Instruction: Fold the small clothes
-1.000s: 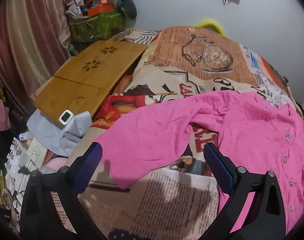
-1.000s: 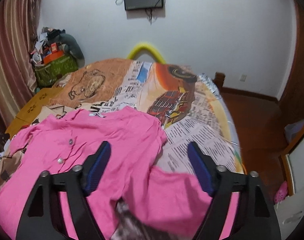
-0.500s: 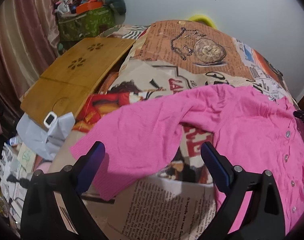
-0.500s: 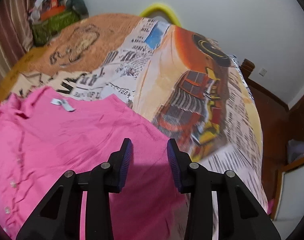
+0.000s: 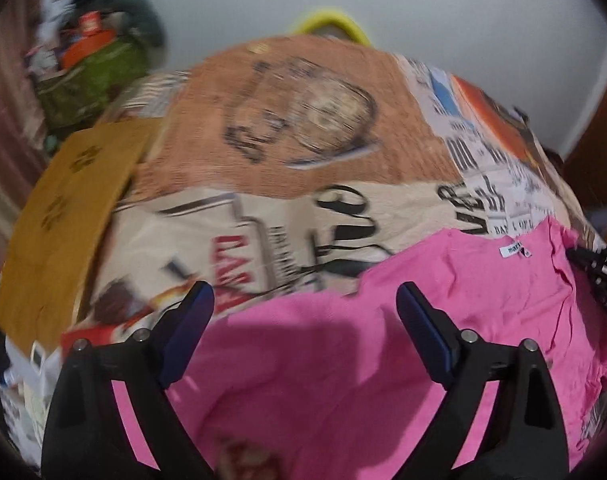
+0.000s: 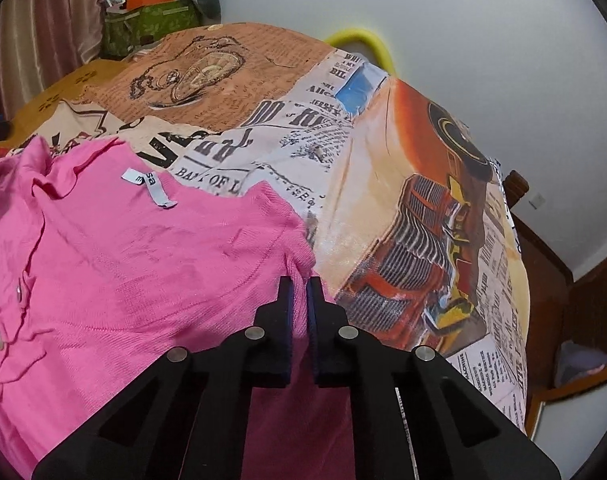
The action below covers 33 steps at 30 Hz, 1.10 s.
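Observation:
A pink buttoned cardigan (image 6: 123,264) lies spread on the printed bedspread (image 6: 383,184), its white neck label (image 6: 151,186) facing up. My right gripper (image 6: 299,284) is shut on the cardigan's right shoulder seam, with pink knit pinched between the blue pads. In the left wrist view the cardigan (image 5: 483,304) fills the lower right. My left gripper (image 5: 303,312) is open wide over its left shoulder and sleeve, holding nothing. The left wrist view is motion-blurred. The right gripper's black frame (image 5: 599,268) shows at its right edge.
A wooden lap table (image 5: 63,208) lies on the bed's left side. A green box piled with clutter (image 6: 147,24) stands by the curtain at the back left. A yellow hoop (image 6: 363,42) sits behind the bed. The bed's right edge drops to a wooden floor (image 6: 583,300).
My right gripper has closed from half-open to shut on the cardigan's right shoulder. My left gripper has swung forward and right, from the sleeve cuff toward the left shoulder, still open.

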### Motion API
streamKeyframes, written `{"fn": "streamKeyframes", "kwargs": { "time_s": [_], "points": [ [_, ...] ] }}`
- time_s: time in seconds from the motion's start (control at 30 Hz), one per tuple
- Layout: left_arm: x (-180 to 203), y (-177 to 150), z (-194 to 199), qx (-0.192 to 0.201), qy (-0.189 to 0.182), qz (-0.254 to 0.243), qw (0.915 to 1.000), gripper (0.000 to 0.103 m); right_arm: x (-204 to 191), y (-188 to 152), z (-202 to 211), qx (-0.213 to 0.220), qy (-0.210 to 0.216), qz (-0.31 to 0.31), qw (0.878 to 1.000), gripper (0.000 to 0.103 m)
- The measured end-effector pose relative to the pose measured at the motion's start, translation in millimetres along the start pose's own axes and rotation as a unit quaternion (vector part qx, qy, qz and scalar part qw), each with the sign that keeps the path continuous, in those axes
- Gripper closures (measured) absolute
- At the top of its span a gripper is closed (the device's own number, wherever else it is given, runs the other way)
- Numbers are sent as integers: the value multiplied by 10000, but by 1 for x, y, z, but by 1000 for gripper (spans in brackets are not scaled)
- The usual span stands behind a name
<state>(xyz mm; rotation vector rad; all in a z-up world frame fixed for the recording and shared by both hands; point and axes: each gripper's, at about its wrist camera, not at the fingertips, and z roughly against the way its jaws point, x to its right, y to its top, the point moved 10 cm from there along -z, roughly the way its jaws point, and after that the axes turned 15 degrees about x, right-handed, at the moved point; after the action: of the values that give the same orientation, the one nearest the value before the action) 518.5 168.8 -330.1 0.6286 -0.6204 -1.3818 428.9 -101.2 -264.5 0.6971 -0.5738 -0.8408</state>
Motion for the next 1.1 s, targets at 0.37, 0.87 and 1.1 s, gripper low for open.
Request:
{"fn": "streamKeyframes", "kwargs": {
  "time_s": [0.37, 0.87, 1.1],
  "points": [
    [53, -9, -54, -429, -94, -656, 9969, 79, 27, 17, -6, 194, -303, -27, 9993, 99],
    [29, 45, -48, 111, 445, -113, 9989, 102, 31, 46, 2, 402, -489, -149, 9979, 95],
    [-6, 45, 3, 329, 577, 112, 9977, 67, 8, 57, 41, 699, -258, -130, 9971, 62]
  ]
}}
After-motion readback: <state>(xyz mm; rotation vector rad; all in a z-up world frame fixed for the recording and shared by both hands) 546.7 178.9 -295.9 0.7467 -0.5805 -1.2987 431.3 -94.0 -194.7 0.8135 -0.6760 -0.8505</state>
